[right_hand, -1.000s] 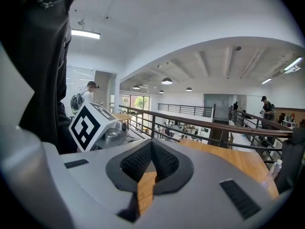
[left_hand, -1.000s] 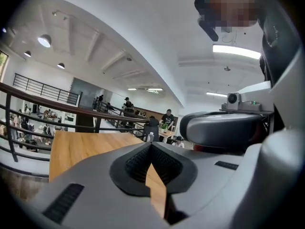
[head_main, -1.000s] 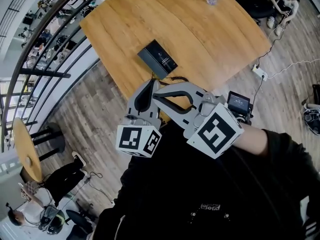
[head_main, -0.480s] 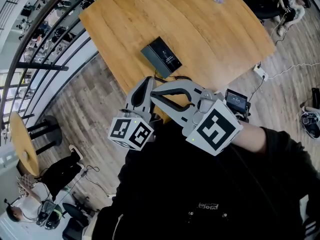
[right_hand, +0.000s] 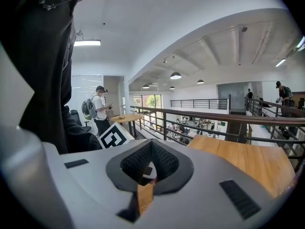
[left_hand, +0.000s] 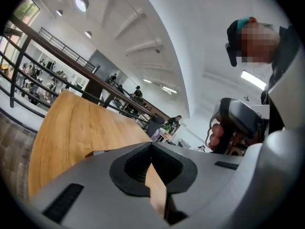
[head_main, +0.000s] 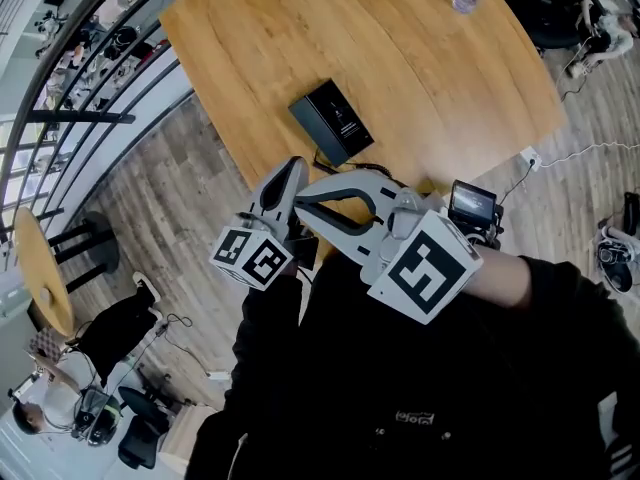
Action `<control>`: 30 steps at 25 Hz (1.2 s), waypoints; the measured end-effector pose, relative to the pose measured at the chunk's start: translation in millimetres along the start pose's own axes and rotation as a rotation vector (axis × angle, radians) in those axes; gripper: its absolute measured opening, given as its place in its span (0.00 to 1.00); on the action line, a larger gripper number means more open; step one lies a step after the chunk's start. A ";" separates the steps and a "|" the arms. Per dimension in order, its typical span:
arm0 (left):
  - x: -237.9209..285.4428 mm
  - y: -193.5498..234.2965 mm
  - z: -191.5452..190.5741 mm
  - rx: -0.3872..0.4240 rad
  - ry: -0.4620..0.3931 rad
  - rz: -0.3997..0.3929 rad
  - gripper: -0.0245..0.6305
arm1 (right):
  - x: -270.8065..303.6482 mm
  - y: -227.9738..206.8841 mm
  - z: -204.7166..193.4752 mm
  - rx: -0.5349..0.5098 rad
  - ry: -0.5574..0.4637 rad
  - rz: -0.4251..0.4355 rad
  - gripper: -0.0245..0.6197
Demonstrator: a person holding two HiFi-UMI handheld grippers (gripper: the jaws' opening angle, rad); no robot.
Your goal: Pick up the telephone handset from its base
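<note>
the wide wooden table (head_main: 420, 58) carries the black boxy telephone (head_main: 330, 120) by its near edge; its handset, indistinct here, is likely light, rigid, smooth: grasp mid-shaft. grey left gripper (left_hand: 151, 151) and right gripper (right_hand: 151, 149) hang clenched, empty.

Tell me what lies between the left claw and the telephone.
Head view: only bare wooden table and a thin black cord separate the left claw from the telephone.
</note>
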State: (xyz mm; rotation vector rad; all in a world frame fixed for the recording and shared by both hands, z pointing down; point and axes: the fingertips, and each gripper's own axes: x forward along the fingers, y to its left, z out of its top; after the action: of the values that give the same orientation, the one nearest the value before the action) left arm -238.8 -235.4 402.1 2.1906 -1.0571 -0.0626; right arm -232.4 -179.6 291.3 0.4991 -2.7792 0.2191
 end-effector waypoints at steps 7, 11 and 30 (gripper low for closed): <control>15.4 37.6 -25.9 -0.048 0.079 0.028 0.13 | 3.5 -26.7 -11.9 0.036 0.022 -0.005 0.06; 25.2 53.1 -42.7 -0.086 0.123 -0.020 0.27 | 0.7 -37.6 -17.9 0.064 0.032 -0.032 0.06; 59.4 138.2 -127.0 -0.338 0.318 -0.138 0.41 | -22.1 -51.0 -35.5 0.170 0.019 -0.090 0.06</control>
State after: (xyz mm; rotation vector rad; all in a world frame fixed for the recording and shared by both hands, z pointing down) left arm -250.9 -264.5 596.4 1.8853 -0.6640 0.0414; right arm -184.7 -212.8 322.4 0.6575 -2.7252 0.4394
